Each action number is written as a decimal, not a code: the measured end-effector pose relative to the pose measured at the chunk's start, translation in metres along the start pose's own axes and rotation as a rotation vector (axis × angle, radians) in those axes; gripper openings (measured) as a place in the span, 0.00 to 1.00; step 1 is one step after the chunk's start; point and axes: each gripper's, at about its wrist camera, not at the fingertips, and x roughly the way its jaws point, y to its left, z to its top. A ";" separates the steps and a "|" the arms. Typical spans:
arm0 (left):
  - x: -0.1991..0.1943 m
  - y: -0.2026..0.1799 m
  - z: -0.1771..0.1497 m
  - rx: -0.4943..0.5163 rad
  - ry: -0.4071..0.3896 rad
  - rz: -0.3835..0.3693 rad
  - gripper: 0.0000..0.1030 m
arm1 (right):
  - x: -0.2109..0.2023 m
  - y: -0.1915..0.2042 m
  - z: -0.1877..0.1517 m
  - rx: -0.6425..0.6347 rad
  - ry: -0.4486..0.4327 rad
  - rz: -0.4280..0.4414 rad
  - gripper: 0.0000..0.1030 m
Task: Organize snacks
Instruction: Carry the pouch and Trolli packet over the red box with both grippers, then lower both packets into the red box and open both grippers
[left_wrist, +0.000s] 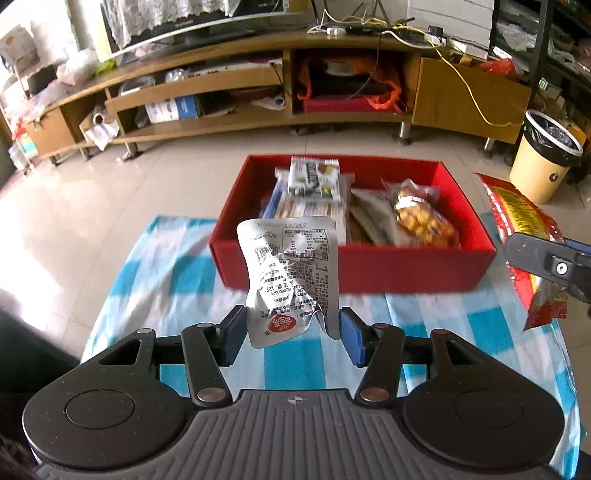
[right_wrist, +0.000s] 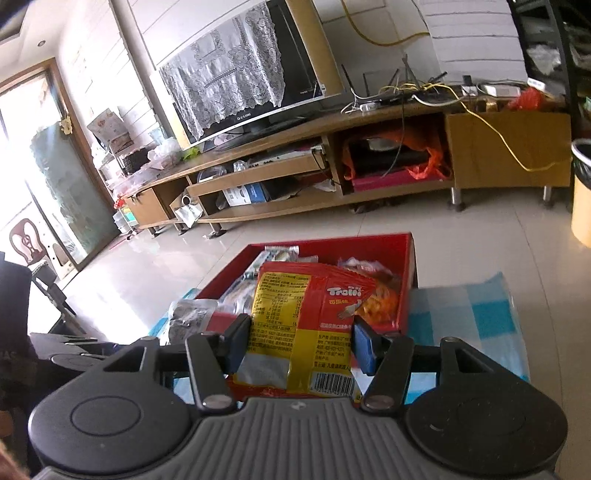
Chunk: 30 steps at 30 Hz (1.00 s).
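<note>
Living room w/ a long wooden TV stand (left_wrist: 258, 122) at the back, tiled floor, and up front a blue-and-white checked cloth (left_wrist: 288, 362) over the surface. On it sits the red box (left_wrist: 354, 266), already part-filled w/ snack packs.

Left side first: my left tongs (left_wrist: 293, 332) hold a crinkled silver pouch (left_wrist: 288, 273) by its lower end, so most of it stands up above the pads. From the left wrist view it hangs just short of the box's near wall, off the cloth. Grip looks narrow-ish and low on the pouch, so I'd judge it can flop or swing; I'd carry it slow, keep it upright, and clear the near wall before lowering. Best gap looks like the front left corner of the box, since the mid and right are crowded w/ a striped pack and a bag of yellow snacks (left_wrist: 421, 218).

Right side: my right tongs (right_wrist: 301, 343) clamp a red-and-yellow Trolli bag (right_wrist: 306, 325) across its width, pads on both edges. It sits near the box's right side, also off the cloth. Bag is wide and bulges, so I'd drop it flat on top of the others, not wedge it in.

Risk imo: both hands converging on one box. I'd go one at a time, left pouch first, and only let go once each pack rests on sth.
</note>
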 end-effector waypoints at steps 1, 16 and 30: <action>0.002 0.001 0.003 0.001 -0.004 0.001 0.59 | 0.005 0.001 0.004 -0.006 0.002 -0.004 0.52; 0.066 0.005 0.057 0.002 -0.020 0.028 0.60 | 0.096 0.007 0.044 -0.094 0.049 -0.046 0.52; 0.104 0.005 0.076 -0.001 -0.007 0.030 0.72 | 0.145 -0.009 0.048 -0.110 0.102 -0.094 0.53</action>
